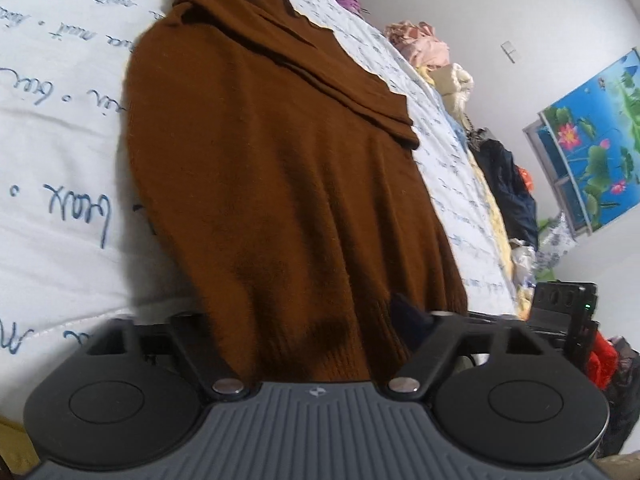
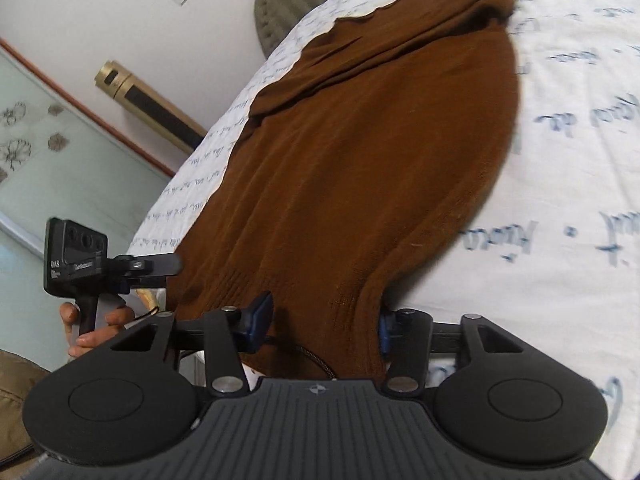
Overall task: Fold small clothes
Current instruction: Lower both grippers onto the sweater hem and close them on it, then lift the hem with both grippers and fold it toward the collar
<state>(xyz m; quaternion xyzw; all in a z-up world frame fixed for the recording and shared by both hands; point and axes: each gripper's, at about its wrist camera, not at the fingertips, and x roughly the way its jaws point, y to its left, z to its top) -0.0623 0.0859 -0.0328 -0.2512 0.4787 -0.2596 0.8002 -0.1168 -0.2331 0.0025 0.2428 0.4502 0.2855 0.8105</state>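
Note:
A brown knit sweater (image 1: 272, 160) (image 2: 380, 152) lies lengthwise on the bed, its sleeves folded across the far end and its ribbed hem hanging over the near edge. My left gripper (image 1: 304, 320) straddles the hem. The cloth covers its left finger, and only a dark pad (image 1: 404, 320) shows on the right. My right gripper (image 2: 324, 320) has the hem's other corner between its blue pads (image 2: 260, 312). The jaws stand partly apart, with no clear pinch in the cloth. A hand (image 2: 100, 328) holds the left gripper's handle at the bed edge.
The bed sheet (image 1: 60, 140) (image 2: 560, 160) is white with blue script. Heaped clothes (image 1: 424, 48) and dark garments (image 1: 508, 176) line the bed's far side. A lotus picture (image 1: 592, 140) hangs on the wall. A grey headboard (image 2: 296, 4) and a gold tower unit (image 2: 148, 108) stand behind.

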